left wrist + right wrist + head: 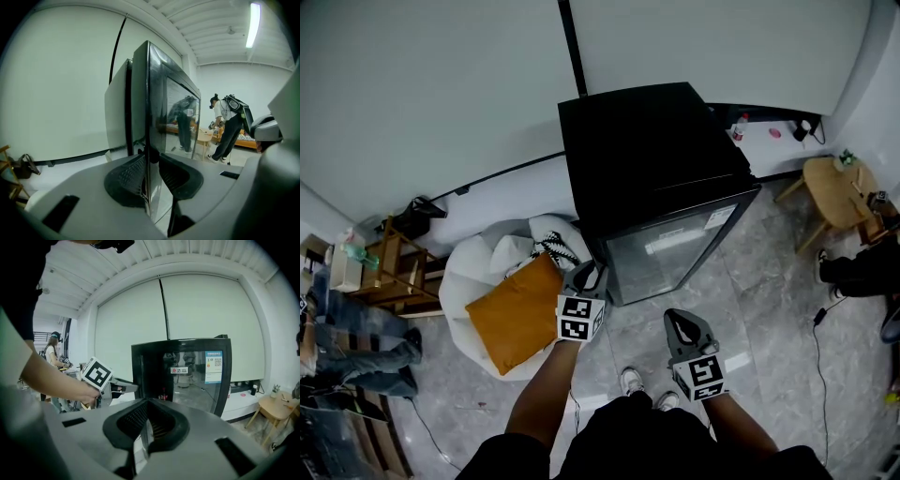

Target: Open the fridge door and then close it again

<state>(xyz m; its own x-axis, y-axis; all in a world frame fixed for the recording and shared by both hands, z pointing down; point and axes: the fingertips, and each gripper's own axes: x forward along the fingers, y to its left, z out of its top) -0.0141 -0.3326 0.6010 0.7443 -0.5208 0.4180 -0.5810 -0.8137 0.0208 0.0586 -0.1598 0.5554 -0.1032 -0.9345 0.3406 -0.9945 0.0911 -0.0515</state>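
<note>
A black fridge (647, 159) with a glass door (675, 253) stands against the white wall, and the door looks closed against the cabinet. My left gripper (589, 274) is at the door's left edge. In the left gripper view the gripper (151, 164) has the door edge (140, 93) between its jaws; the left pad lies against the edge, while a thin gap shows at the right pad. My right gripper (678, 323) hangs free in front of the door with its pads together and nothing in them (147, 420). The right gripper view shows the fridge (197, 376) and the left gripper (124, 388).
An orange cushion (517, 314) lies on a white beanbag (478, 281) just left of the fridge. A wooden stool (834, 192) stands at the right and a wooden rack (389, 262) at the left. A cable (816, 337) runs over the floor. A person (229, 126) stands across the room.
</note>
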